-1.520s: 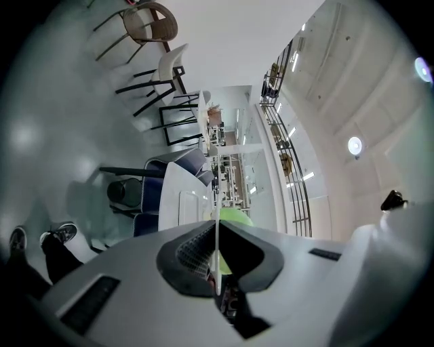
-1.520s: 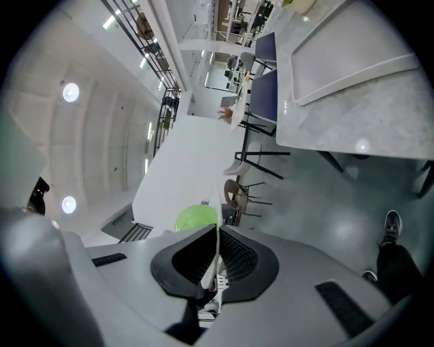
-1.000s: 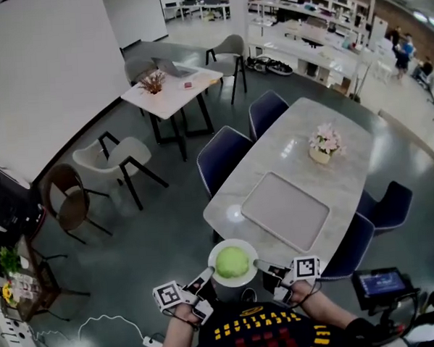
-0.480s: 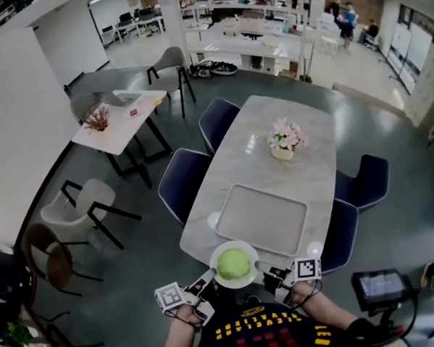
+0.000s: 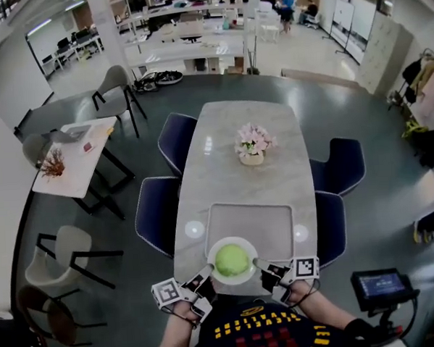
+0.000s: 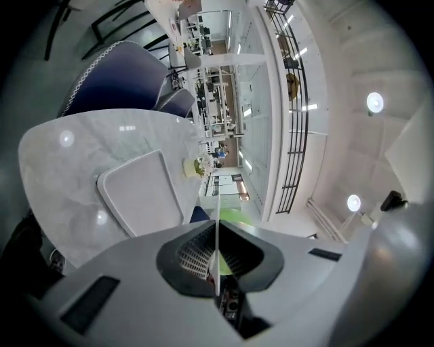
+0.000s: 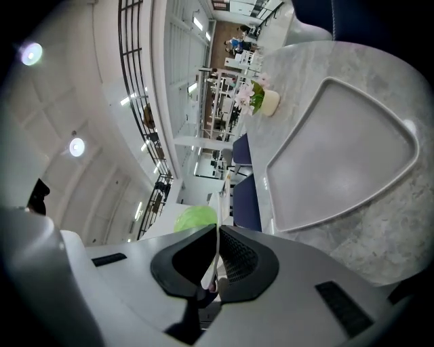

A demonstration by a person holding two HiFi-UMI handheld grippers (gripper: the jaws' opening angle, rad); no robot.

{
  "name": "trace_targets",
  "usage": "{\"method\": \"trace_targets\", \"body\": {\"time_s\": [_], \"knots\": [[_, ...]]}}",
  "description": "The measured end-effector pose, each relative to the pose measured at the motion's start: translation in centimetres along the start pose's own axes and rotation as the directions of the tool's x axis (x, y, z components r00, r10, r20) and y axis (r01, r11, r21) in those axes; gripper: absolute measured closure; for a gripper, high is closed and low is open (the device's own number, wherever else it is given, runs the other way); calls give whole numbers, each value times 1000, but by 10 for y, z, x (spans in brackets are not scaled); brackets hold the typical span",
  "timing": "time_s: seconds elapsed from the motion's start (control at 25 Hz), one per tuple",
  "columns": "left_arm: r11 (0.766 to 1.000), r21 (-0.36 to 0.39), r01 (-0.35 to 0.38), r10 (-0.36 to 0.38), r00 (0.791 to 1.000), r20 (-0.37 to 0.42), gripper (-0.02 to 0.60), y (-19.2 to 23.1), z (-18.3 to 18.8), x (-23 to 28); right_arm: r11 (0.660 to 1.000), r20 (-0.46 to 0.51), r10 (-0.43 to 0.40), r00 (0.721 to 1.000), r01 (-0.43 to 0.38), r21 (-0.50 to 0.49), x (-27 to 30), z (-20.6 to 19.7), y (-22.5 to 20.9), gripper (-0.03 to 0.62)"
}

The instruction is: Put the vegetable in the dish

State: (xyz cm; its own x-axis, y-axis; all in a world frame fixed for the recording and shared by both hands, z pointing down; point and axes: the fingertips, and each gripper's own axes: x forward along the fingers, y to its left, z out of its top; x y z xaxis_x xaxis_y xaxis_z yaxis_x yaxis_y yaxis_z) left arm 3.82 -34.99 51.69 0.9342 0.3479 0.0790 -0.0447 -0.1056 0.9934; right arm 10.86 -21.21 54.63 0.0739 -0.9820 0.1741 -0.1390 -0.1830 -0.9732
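My left tool (image 5: 206, 275) and right tool (image 5: 263, 269) are pinching the dish (image 5: 231, 241) from each side, the vegetable (image 5: 232, 260) is sitting in it, and the tray (image 5: 257, 221) is lying straight ahead.

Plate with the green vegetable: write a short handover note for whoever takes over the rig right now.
Left tongs: shut on the left rim of the white plate.
Right tongs: shut on its right rim.
The green vegetable sits in the plate. The plate is at the near end of the marble table, over the near edge of the grey tray. I cannot tell whether it rests there or is held above.
Done: the vegetable is in the dish.
Left: probably set the plate down on the tray, then open both tongs. Keep it level, since the round vegetable may roll.
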Motion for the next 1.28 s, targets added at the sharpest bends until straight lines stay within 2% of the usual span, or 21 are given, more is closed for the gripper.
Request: {"method": "trace_targets", "body": {"time_s": [0.08, 0.16, 0.24, 0.32, 0.4, 0.44, 0.52, 0.6, 0.72, 1.04, 1.28], "knots": [[1000, 29, 5, -3, 999, -49, 566, -4, 9, 11, 1000, 39, 6, 999, -7, 5, 0, 8, 5, 579], [994, 105, -35, 46, 994, -102, 566, 7, 20, 17, 1000, 73, -12, 997, 13, -19, 1, 15, 3, 579], [1000, 20, -17, 20, 991, -136, 566, 11, 21, 27, 998, 110, -63, 992, 65, -16, 0, 20, -8, 579], [999, -34, 1, -7, 984, -179, 566, 15, 21, 38, 996, 150, -72, 986, 78, -32, 0, 25, -10, 579], [999, -52, 5, -17, 973, -231, 566, 18, 20, 50, 993, 191, -100, 976, 110, -43, -7, 30, -16, 579], [999, -55, 1, -15, 967, -254, 566, 19, 20, 55, 993, 214, -109, 971, 115, -13, -9, 30, -18, 579], [999, -50, -7, -9, 956, -293, 566, 20, 21, 65, 994, 255, -105, 961, 97, 44, -11, 31, -19, 579], [999, -51, 0, -17, 947, -320, 566, 16, 20, 77, 994, 278, -106, 955, 97, 46, -17, 37, -21, 579], [998, -57, 13, -32, 939, -341, 566, 10, 15, 94, 994, 298, -104, 949, 91, 56, -25, 47, -26, 579], [999, -33, -3, -8, 945, -328, 566, 12, 12, 118, 998, 283, -62, 957, 55, 32, -32, 73, -35, 579], [1000, -22, 12, -19, 940, -340, 566, 11, 10, 128, 999, 275, -48, 960, 40, 36, -32, 81, -37, 579]]}}
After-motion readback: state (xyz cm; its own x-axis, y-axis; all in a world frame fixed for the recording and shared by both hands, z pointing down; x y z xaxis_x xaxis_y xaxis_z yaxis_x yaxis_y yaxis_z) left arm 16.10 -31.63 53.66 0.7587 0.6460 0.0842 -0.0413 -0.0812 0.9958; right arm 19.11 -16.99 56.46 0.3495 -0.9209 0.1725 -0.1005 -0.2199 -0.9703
